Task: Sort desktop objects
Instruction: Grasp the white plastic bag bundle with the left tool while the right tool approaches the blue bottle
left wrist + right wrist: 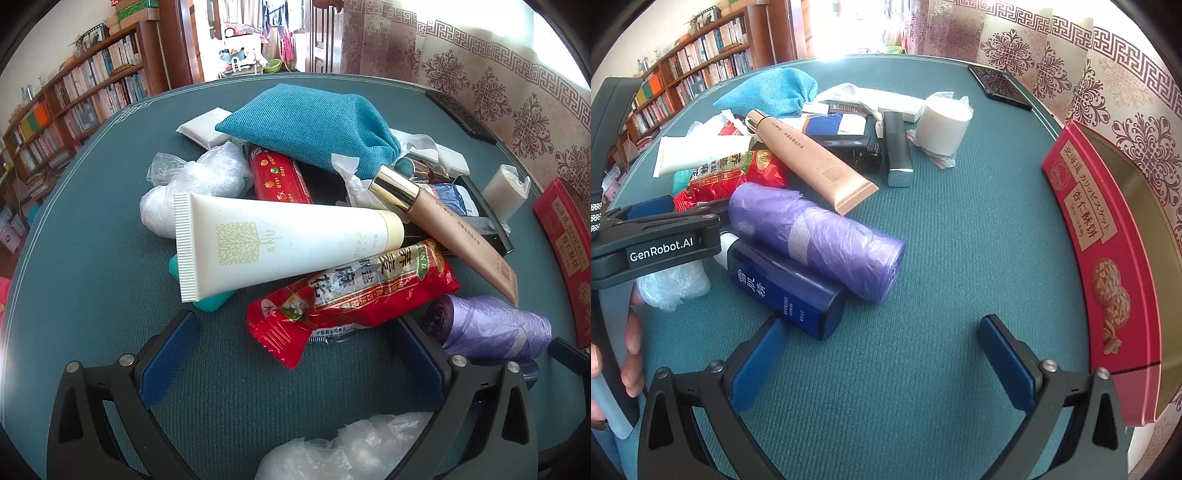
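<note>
Your left gripper [670, 236], marked "GenRobot.AI", and right gripper [882, 365] both had fingers spread wide, gripping nothing. The white plastic tube [288, 243] read "ANU".

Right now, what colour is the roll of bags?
Purple roll of bags, clearest in the right wrist view.

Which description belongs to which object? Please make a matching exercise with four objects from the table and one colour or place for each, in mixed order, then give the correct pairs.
Objects
1. cloth pouch
2. roll of bags
3. biscuit box
4. phone

Descriptions
a. lies at the far edge of the table, near the curtain
b. purple, lying against a dark blue bottle
c. teal, on top of the pile
d. red, open, standing at the right side

Pairs: 1-c, 2-b, 3-d, 4-a
</note>
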